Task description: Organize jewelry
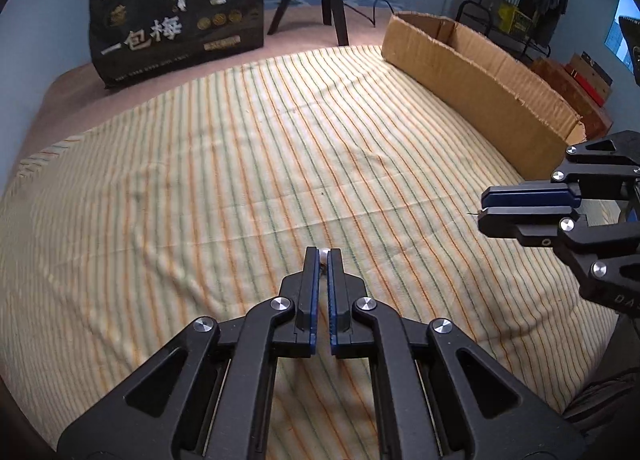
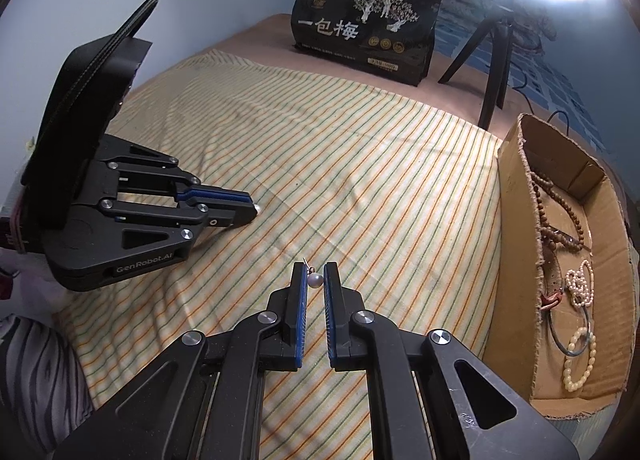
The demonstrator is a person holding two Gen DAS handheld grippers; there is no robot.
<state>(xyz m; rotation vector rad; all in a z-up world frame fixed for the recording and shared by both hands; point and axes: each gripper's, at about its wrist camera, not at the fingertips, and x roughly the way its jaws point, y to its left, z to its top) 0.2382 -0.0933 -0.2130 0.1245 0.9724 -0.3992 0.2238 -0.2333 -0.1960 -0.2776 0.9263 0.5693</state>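
A: Pearls pinched at both tips. The left gripper (image 1: 323,256) is clamped nearly closed on a pearl earring (image 1: 323,255); the right gripper (image 2: 315,280) grips another pearl earring (image 2: 315,280).

B: Risk?

A: Round beads could squirt out onto the striped cloth (image 2: 360,164) before reaching the cardboard box (image 2: 516,196), well off right.

Left gripper (image 1: 323,254) hides most of its pearl (image 1: 323,255).
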